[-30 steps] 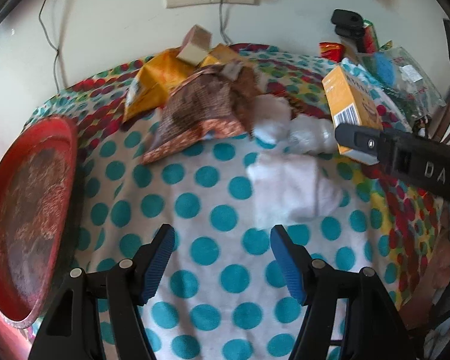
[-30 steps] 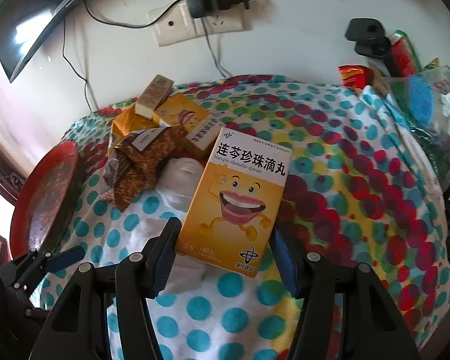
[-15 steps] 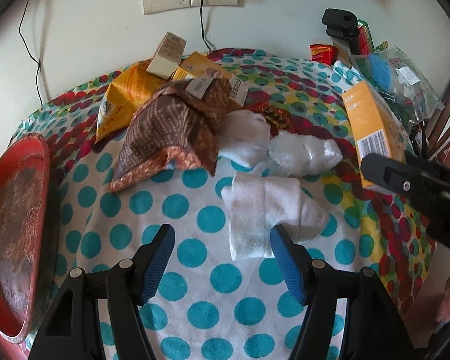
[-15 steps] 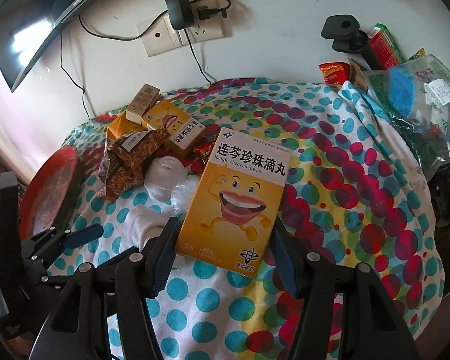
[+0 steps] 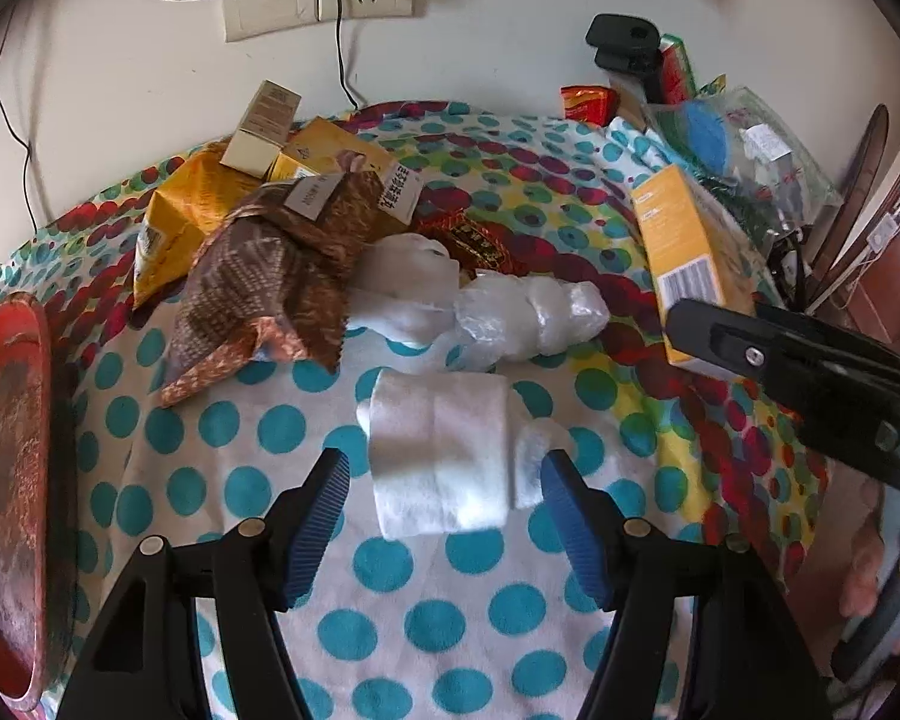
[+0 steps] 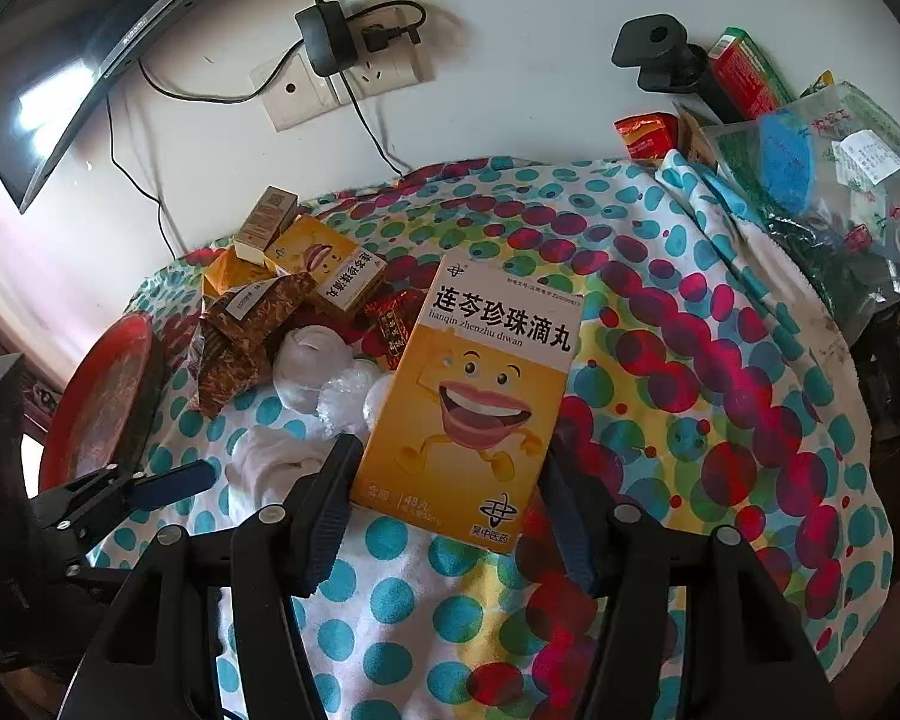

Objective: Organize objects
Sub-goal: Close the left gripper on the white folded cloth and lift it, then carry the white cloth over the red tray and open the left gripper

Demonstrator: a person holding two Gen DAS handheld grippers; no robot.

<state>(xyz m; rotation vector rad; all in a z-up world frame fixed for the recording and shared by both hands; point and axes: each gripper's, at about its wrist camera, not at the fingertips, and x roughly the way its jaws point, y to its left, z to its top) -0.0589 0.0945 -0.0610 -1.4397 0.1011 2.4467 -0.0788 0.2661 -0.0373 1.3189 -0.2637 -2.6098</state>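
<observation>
Nearer now—one white roll (image 5: 438, 456) between left claw (image 5: 444, 501) pads.

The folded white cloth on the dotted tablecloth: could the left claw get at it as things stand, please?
Probably yes. The left claw is open, with the folded white cloth just ahead between its fingers and nothing lying across it.

The yellow medicine box (image 6: 474, 414) is showing "连芩珍珠滴丸" in bold characters, with "liangin zhenzhu diwan" beneath and "48丸" near its bottom edge. The right gripper's black arm (image 5: 840, 396) is displaying the raised letters "DAS". A second yellow box (image 6: 330, 267) in the pile is carrying the same characters along its side.
</observation>
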